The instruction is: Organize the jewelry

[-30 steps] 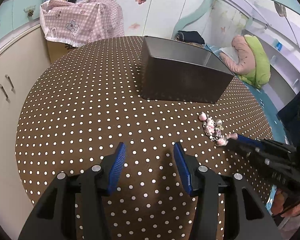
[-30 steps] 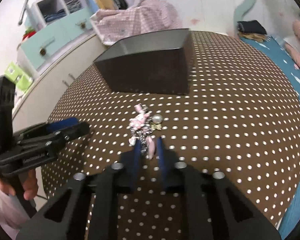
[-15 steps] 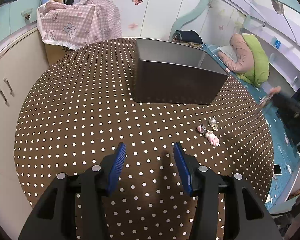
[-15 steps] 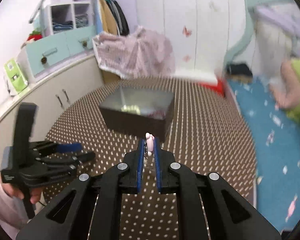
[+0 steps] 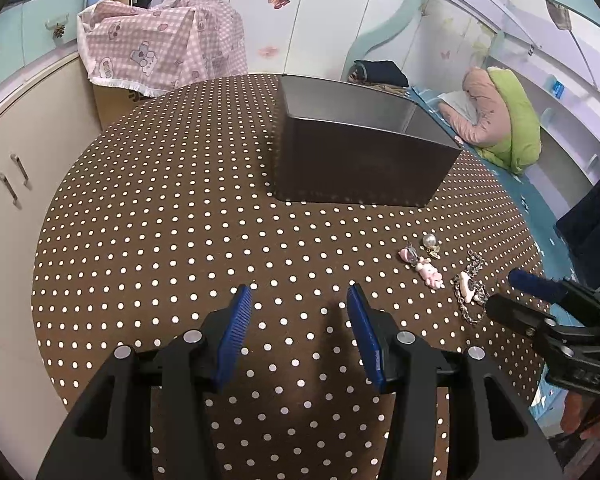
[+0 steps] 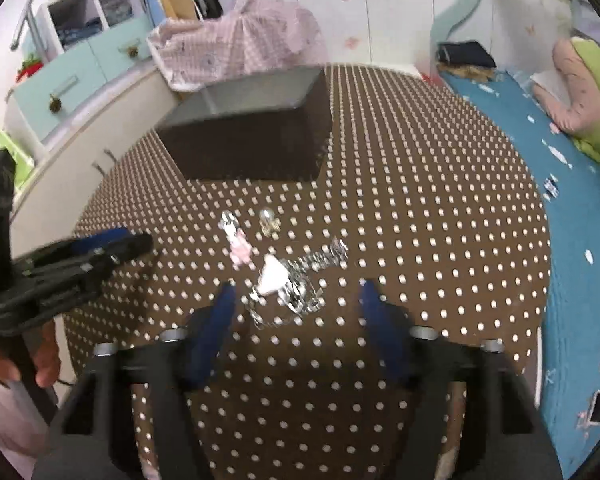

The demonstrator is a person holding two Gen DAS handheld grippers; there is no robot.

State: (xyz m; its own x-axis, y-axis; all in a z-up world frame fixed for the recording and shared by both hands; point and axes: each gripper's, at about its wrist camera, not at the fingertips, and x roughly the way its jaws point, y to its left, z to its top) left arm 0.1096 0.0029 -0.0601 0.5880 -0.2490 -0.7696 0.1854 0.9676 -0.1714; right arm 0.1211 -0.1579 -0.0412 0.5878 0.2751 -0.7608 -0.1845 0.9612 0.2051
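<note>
Jaws on your right gripper (image 6: 296,300) were wide apart w/ the chain (image 6: 296,280) on the table (image 6: 440,184) between them, left gripper (image 5: 298,312) also agape & empty; closing off-centre could've snagged just a loop.

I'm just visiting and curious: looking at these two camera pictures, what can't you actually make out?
- Dark box: in both views its near wall hides the floor, so any contents are unseen.
- Silver chain with white charm: right wrist view is motion-blurred; links unclear.
- Pearl trinket and pink charm: too small in the left wrist view.
- Right gripper: partly cut off by the left view's edge.
</note>
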